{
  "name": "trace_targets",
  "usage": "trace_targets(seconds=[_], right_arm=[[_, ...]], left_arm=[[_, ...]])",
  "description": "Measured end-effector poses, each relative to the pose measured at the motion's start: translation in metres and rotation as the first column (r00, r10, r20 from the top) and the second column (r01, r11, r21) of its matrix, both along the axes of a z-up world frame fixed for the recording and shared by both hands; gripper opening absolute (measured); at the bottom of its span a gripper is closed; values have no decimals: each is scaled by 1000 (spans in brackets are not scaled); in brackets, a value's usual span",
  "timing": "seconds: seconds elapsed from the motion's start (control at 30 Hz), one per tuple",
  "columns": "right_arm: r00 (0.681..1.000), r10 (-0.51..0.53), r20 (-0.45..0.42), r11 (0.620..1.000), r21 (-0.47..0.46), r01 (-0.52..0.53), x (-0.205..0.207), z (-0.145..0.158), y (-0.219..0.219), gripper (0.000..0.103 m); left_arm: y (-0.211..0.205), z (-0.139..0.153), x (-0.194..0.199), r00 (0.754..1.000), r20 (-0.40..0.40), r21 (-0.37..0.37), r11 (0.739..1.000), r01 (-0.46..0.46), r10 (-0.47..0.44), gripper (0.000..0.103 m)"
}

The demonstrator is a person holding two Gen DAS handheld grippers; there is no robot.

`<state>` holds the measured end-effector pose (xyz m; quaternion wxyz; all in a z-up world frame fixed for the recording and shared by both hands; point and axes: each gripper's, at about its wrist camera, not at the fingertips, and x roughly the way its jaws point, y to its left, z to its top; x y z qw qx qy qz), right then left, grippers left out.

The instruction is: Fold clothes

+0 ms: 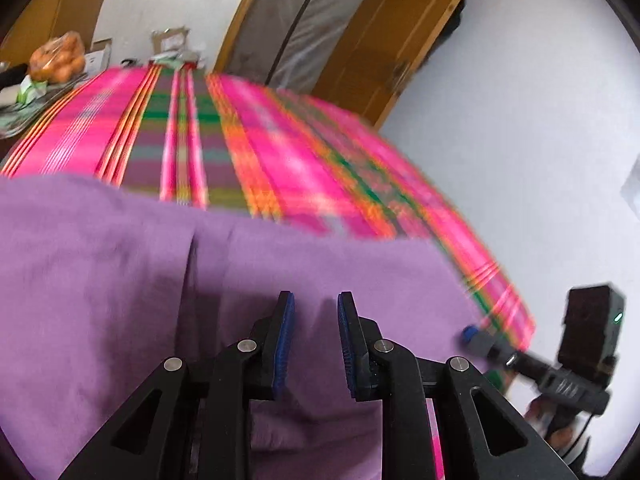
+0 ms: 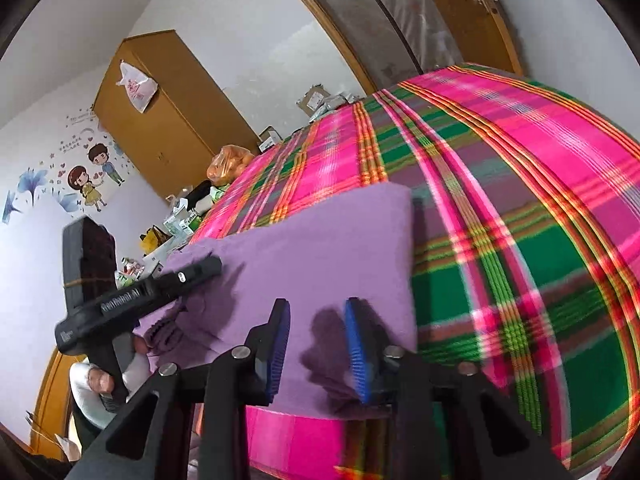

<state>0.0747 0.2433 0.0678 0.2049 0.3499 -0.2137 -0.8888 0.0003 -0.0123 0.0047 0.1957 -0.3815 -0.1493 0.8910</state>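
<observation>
Both tongs, left (image 1: pixel 312 340) and right (image 2: pixel 318 350), are matte black linkages with round silver pivot screws and ribbed blue pads (image 2: pixel 357 356). White lettering runs along the left tongs' black handle, held by a bare-skinned hand (image 2: pixel 105 384) in a white sleeve.

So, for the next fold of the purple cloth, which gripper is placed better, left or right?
Probably the right gripper: it sits open at the purple cloth's free side edge. The left gripper, also open, is over the cloth's middle.

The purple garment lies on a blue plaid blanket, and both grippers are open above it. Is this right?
Not quite: the blanket under the purple garment is pink and green plaid, as the right wrist view shows. The left gripper and right gripper are open above it.
</observation>
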Motion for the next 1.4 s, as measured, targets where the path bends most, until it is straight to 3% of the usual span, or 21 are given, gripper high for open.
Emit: trace_targets(seconds=[0.13,0.2,0.3,0.37,0.43,0.47,0.7,0.87,1.03,1.27,1.4], right_arm=[[999,-34,-9,997,-72,34,2,-9,27,10],[997,-76,-1,991,-113,75,0,-10,40,11],[998,-58,-12,994,-97,56,0,-6,42,16],[998,-43,-54,999,-9,42,13,-2,34,21],[995,-24,-95,996,83,32,26,2,25,39],[993,-13,-115,991,130,28,33,4,21,42],[992,11,-125,941,337,32,43,-1,-15,44],[993,-23,-115,943,328,60,33,0,-31,47],[985,-111,-135,877,453,161,28,-1,-49,49],[955,-267,-128,854,427,296,41,-1,-21,53],[956,-258,-138,841,455,293,50,-1,-24,53]], left_arm=[[-7,-3,30,998,-51,-12,1000,-28,27,22],[-5,-2,42,997,-63,-23,999,-41,39,22],[-3,-3,47,996,-85,-47,998,-45,41,23],[-5,-4,47,995,-90,-39,998,-49,45,22],[-5,-5,47,994,-97,-32,998,-52,49,22],[-5,-5,48,993,-105,-34,998,-56,52,22],[-5,-5,52,992,-120,-30,998,-50,46,22],[-7,-5,55,991,-128,-20,998,-51,48,22],[-8,-6,57,990,-134,-12,999,-42,40,22],[-13,-7,59,990,-142,9,1000,-22,23,22],[-13,-7,62,989,-147,10,1000,-19,21,22]])
